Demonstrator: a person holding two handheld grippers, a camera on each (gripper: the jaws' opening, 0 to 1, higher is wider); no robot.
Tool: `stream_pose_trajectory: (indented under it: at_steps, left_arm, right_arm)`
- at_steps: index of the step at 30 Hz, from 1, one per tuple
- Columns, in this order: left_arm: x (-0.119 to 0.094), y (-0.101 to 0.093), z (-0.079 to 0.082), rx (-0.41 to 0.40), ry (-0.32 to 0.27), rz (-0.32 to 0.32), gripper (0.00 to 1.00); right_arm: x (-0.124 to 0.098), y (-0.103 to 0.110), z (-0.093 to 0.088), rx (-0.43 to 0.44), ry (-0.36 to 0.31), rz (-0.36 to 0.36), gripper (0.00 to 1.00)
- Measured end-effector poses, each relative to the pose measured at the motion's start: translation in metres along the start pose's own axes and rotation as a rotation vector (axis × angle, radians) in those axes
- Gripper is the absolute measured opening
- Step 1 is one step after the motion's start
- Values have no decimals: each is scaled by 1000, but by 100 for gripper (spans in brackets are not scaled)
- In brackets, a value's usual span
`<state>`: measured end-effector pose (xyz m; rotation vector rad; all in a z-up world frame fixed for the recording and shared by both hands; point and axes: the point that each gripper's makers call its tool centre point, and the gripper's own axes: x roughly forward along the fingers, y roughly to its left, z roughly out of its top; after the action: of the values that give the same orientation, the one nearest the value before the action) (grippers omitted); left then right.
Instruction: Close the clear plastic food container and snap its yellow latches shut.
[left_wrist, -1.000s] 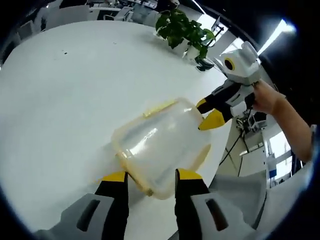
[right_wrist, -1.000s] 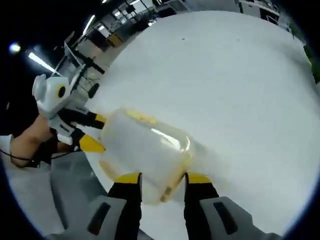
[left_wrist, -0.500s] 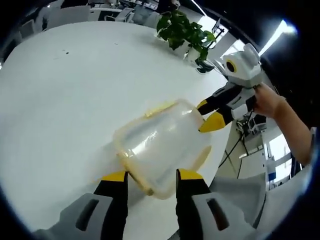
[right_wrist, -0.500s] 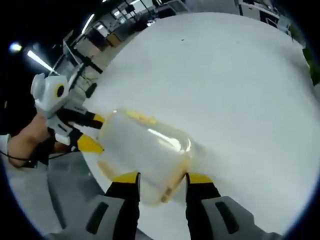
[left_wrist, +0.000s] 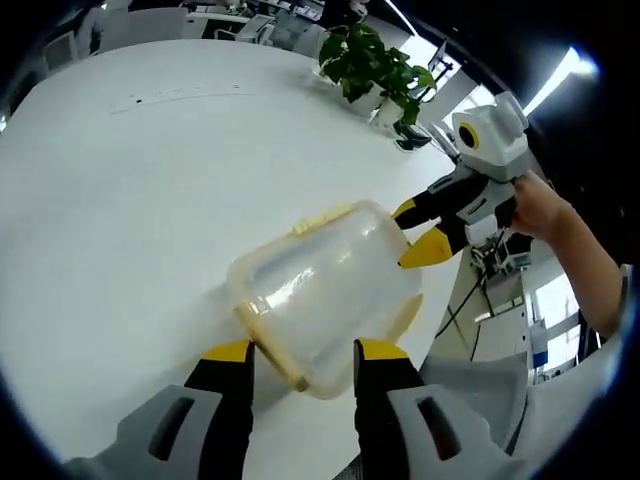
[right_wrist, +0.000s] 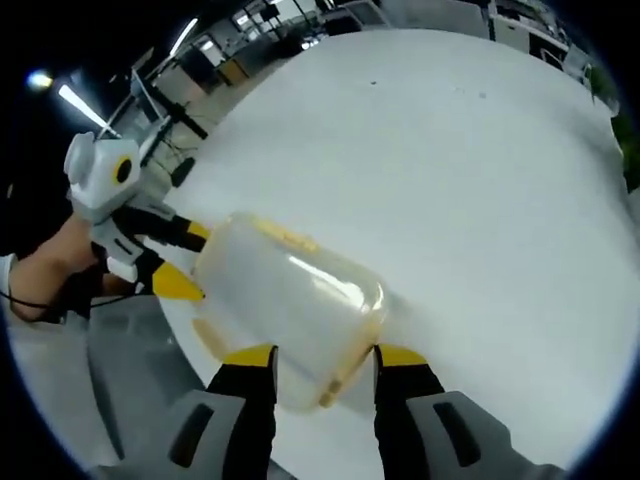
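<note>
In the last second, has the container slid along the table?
No. The container sits at the same spot by the table edge; just the camera shifted.

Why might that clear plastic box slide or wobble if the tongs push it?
The clear container looks empty, so it is probably light. It sits on a smooth white table, so a push would likely make it skid. Its thin walls might flex a little.

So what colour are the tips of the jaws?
Yellow on black jaws, clearest in the left gripper view, beside the container.
</note>
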<state>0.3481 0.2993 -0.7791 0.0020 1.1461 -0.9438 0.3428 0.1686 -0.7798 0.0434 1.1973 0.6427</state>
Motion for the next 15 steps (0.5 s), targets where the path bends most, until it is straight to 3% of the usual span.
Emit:
stream_pose_trajectory:
  at_steps: [7,15]
  left_arm:
    - [0,0,0,45,13,-7,41]
    - [-5,0,4,143,12,12,46]
  right_arm:
    - [-1,0,1,-55,16,-18,39]
    - [-4,-2,3,-175,64,-60,41]
